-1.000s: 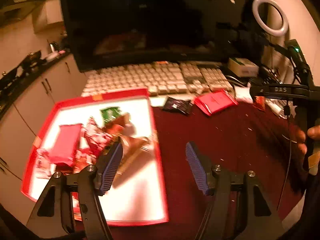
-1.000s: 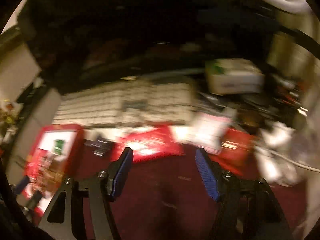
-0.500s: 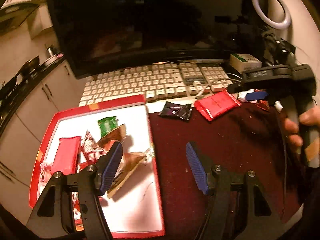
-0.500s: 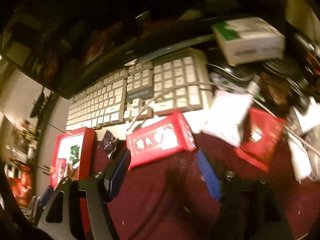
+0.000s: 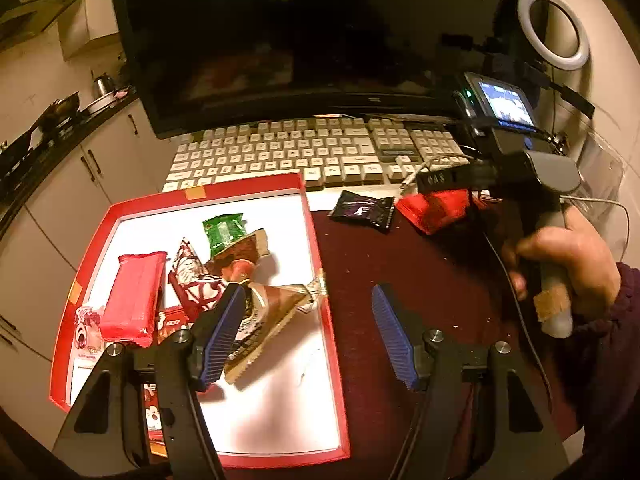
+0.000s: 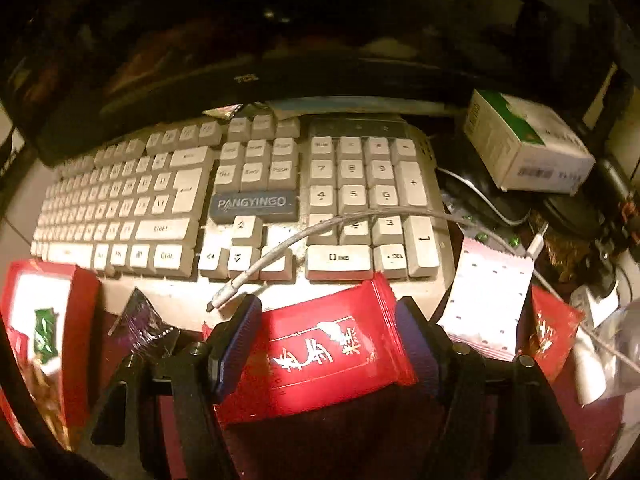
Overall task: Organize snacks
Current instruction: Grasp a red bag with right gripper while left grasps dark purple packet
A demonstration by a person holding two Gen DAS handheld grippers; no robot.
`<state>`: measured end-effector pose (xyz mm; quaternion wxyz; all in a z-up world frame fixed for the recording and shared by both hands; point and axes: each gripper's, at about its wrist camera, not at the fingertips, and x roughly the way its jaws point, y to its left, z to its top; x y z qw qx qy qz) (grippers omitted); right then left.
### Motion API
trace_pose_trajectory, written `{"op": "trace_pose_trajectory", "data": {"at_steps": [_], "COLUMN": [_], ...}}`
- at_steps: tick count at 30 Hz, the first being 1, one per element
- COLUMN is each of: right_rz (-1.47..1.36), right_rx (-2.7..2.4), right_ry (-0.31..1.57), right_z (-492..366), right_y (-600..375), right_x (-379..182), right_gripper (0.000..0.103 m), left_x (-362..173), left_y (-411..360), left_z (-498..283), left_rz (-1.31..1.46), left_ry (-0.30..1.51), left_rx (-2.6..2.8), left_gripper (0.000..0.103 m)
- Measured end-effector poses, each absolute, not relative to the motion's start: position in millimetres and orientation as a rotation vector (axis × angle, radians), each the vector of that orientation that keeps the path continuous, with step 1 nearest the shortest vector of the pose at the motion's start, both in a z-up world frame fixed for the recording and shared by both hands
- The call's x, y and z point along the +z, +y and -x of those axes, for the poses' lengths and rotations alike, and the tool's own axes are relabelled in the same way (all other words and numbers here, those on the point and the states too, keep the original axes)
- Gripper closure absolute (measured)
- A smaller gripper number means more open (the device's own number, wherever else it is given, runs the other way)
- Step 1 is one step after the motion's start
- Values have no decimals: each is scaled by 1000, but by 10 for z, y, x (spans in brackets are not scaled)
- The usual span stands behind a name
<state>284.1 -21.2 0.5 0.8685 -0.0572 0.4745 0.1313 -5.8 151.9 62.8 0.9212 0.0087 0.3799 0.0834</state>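
Observation:
A red-rimmed white tray [image 5: 280,420] holds several snack packets, among them a red pack [image 5: 134,290], a green one [image 5: 224,231] and a brown one [image 5: 276,308]. My left gripper [image 5: 306,334] is open and empty over the tray's right rim. My right gripper [image 6: 330,346] is open, its jaws on either side of a red snack packet with white characters [image 6: 320,356] that lies on the dark red table. That packet [image 5: 434,208] shows under the right gripper in the left wrist view. A black packet [image 5: 362,210] lies beside it.
A white keyboard [image 6: 240,200] and a dark monitor [image 5: 300,40] stand behind the snacks. A loose cable [image 6: 280,248] crosses the keyboard. A white dotted packet [image 6: 486,304], another red packet [image 6: 550,336] and a white-green box [image 6: 524,148] lie at right. A ring light [image 5: 552,24] is far right.
My right gripper has moved forward and down to the red packet, which now lies between its jaws. My left gripper has stayed open over the tray.

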Motion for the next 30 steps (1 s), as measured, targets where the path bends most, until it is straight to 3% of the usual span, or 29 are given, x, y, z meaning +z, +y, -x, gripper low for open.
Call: {"op": "trace_pose_trajectory", "data": {"at_steps": [12,21,25,30], "right_rz": [370,-100,-107,-88], "right_rx": [658,506,531,487], "right_ry": [1106,1173,1299,1286], "right_z": [-1921,-1734,-1700,-1778], "right_y": [-275,-1475,-1207,-757], "right_x": [5,278,108,55], "right_gripper": [30,29,28,22], "left_x": [547,505,502,544], "left_y": [1448,1394,1396,1537], "left_z": [121,212,296,435], "left_rz": [-16,6,16,37], "left_ry": [809,811,809,795], "left_rx": [143,102,88,106], "left_gripper": [38,38,38,38]}}
